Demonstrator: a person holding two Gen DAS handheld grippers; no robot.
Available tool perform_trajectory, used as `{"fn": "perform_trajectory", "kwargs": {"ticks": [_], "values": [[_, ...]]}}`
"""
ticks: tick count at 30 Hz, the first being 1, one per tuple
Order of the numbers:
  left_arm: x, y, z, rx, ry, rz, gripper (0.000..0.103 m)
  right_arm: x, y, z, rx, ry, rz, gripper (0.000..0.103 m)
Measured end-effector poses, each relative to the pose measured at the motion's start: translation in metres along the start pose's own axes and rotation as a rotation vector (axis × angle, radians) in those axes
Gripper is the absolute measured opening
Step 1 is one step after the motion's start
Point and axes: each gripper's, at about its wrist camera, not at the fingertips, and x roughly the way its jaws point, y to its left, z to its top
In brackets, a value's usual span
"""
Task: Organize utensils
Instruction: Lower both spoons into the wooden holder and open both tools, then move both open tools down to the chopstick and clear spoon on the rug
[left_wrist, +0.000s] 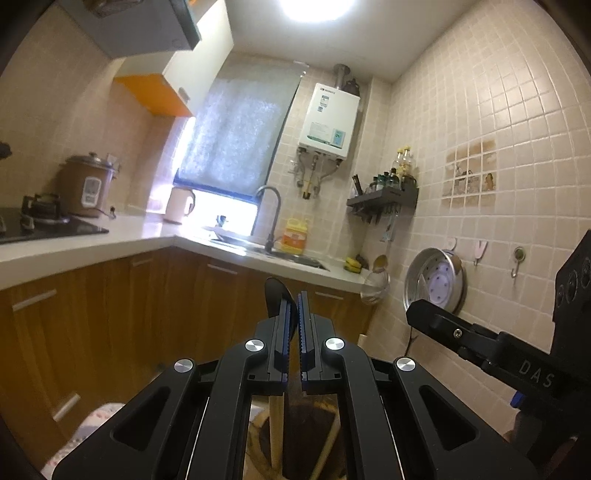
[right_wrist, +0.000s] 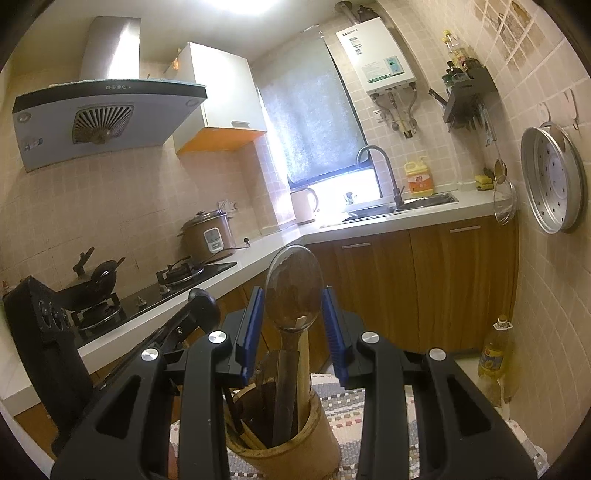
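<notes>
Utensils being gathered upright into the bamboo holder, both grippers engaged.

Nearest, at bottom centre of the right wrist view, the bamboo holder (right_wrist: 284, 443) stands on a woven mat (right_wrist: 384, 402) with chopsticks (right_wrist: 303, 354) and dark handles inside. The right gripper (right_wrist: 293, 314) stands part-open, its blue pads either side of the clear spoon (right_wrist: 294, 284) at mid-frame; whether they press on the bowl cannot be told (gaps seem to show on both sides). In the left wrist view, the left gripper (left_wrist: 293, 314) is closed tight at lower centre on a dark spoon (left_wrist: 275, 299), whose bowl rises just behind the pads. Advice: keep each handle vertical, lower it into free space beside the chopsticks, release only once seated. Farthest, countertop (right_wrist: 369, 221) and sink (right_wrist: 424, 203) lie at right centre.
</notes>
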Motion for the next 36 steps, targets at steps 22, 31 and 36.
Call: {"fn": "perform_trajectory", "kwargs": {"ticks": [22,31,36], "values": [[-0.101,0.015,0.035,-0.137,0.156,-0.06,0.054,-0.084,0.025,0.003,-0.063,0.208,-0.108,0.055],[-0.093,0.047,-0.05,-0.331,0.589,0.015,0.062,-0.11,-0.009,-0.071,0.047,0.558,-0.184,0.055],[-0.084,0.048,-0.099,-0.259,0.707,0.19,0.062,-0.143,-0.037,-0.126,0.147,0.629,-0.232,0.054]]}}
